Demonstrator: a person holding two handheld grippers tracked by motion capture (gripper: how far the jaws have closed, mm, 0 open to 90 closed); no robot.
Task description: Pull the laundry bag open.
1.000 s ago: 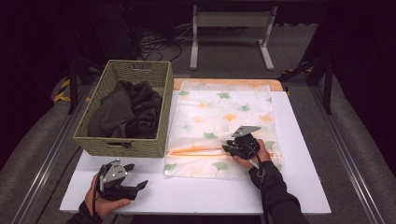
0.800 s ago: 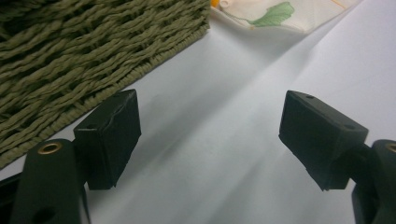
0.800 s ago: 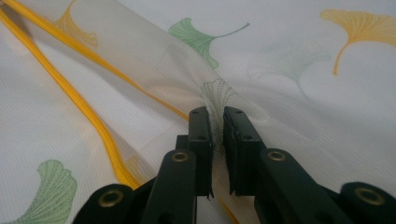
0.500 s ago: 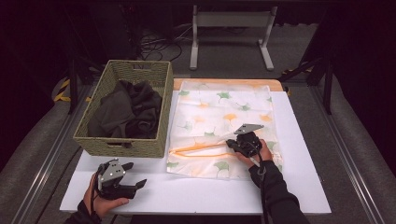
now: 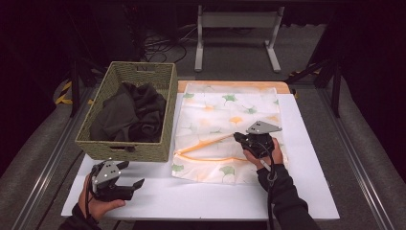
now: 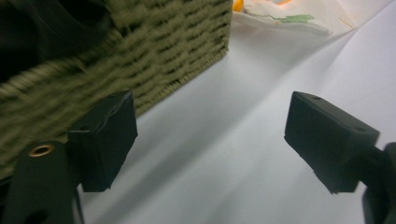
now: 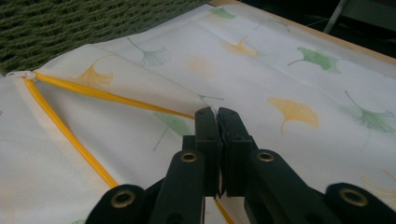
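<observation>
Jaws first: your right gripper point(image 7: 215, 114) has its two black jaws pressed together on the upper edge of the laundry bag's point(image 5: 225, 129) zipper opening, pinching the thin white fabric and lifting it into a small peak. They have just been closing, with that fabric between them. Your left gripper point(image 5: 129, 175) has its jaws spread wide, just opened a little further, with bare table between them.

The bag lies flat on the white table point(image 5: 306, 158), near its middle, its left edge just beside the basket point(image 5: 139, 72). It is white mesh printed with green and yellow leaves. Its orange zipper point(image 7: 70, 135) stands open in a narrow V whose point is towards the basket.

The woven basket holds dark clothes point(image 5: 129, 115) heaped inside.

Your left gripper is by the table's front left corner, near the basket's front wall point(image 6: 140, 60), well apart from the bag.
</observation>
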